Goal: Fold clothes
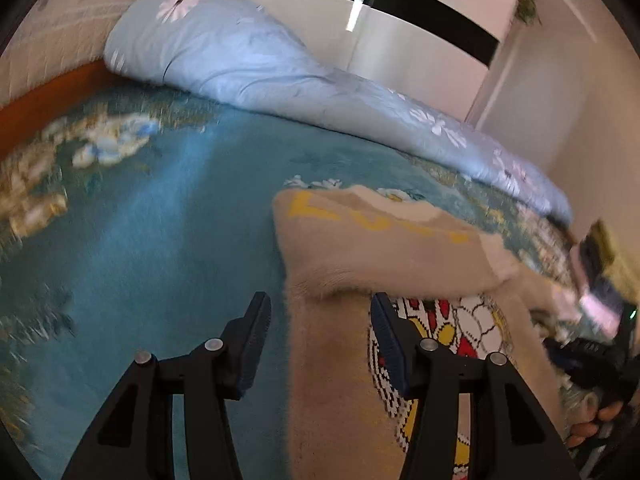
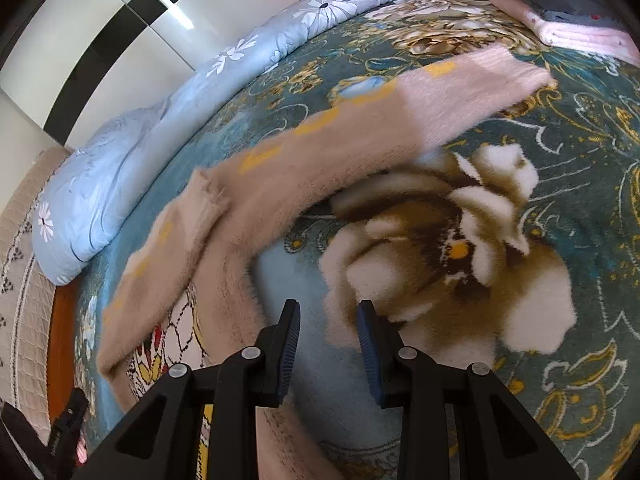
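A fuzzy beige sweater (image 1: 340,360) with yellow letters and a red, white and yellow flower print lies on the teal floral blanket (image 1: 160,240). In the left wrist view my left gripper (image 1: 320,320) is open, its jaws apart over the sweater's left edge. In the right wrist view the sweater (image 2: 280,168) has one sleeve stretched toward the upper right and folded over the body. My right gripper (image 2: 328,320) is open and empty above the blanket (image 2: 580,200), just right of the sweater's hem.
A rolled light-blue floral duvet (image 1: 248,60) lies along the far side of the bed, also in the right wrist view (image 2: 120,168). Folded pink and grey clothes (image 2: 568,16) sit at the blanket's far right. A white wardrobe (image 1: 400,32) stands behind.
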Motion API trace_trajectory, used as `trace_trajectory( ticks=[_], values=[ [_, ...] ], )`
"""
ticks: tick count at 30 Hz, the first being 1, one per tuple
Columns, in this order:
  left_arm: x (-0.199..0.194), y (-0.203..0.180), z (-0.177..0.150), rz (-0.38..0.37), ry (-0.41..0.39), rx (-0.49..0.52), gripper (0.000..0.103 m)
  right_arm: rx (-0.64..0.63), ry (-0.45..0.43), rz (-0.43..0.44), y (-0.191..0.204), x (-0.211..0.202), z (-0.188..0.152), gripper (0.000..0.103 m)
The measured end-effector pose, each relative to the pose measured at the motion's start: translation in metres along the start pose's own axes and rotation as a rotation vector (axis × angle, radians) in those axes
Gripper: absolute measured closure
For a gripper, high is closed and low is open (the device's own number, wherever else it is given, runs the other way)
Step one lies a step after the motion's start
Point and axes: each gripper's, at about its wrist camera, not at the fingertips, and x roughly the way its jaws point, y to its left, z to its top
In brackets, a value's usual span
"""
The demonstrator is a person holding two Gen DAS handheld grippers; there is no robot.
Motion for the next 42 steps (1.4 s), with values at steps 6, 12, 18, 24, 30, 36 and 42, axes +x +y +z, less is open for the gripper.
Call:
trace_trajectory(
  ticks=[6, 12, 18, 24, 30, 36, 42],
  values=[
    [0.002, 0.013, -0.001, -0.082, -0.005, -0.058, 0.05, 0.139, -0.029, 0.123, -0.024, -0.004, 0.008, 0.064],
    [0.004, 0.033, -0.001, -0.114, 0.0, -0.152, 0.05, 0.323, -0.16, 0.21, -0.071, -0.025, 0.035, 0.06],
    [-0.001, 0.047, 0.003, -0.114, -0.023, -0.217, 0.05, 0.513, -0.209, 0.205, -0.124, -0.027, 0.072, 0.055],
    [0.004, 0.049, 0.001, -0.118, -0.002, -0.231, 0.05, 0.61, -0.175, 0.223, -0.148, -0.006, 0.096, 0.055],
    [0.001, 0.054, 0.001, -0.119, -0.012, -0.248, 0.05, 0.639, -0.181, 0.201, -0.155, 0.006, 0.107, 0.077],
    [-0.002, 0.059, 0.003, -0.123, -0.021, -0.27, 0.05, 0.527, -0.217, 0.149, -0.143, -0.003, 0.123, 0.093],
    [-0.005, 0.063, 0.004, -0.13, -0.026, -0.295, 0.05, 0.214, -0.345, 0.078, -0.057, -0.054, 0.147, 0.093]
  ],
)
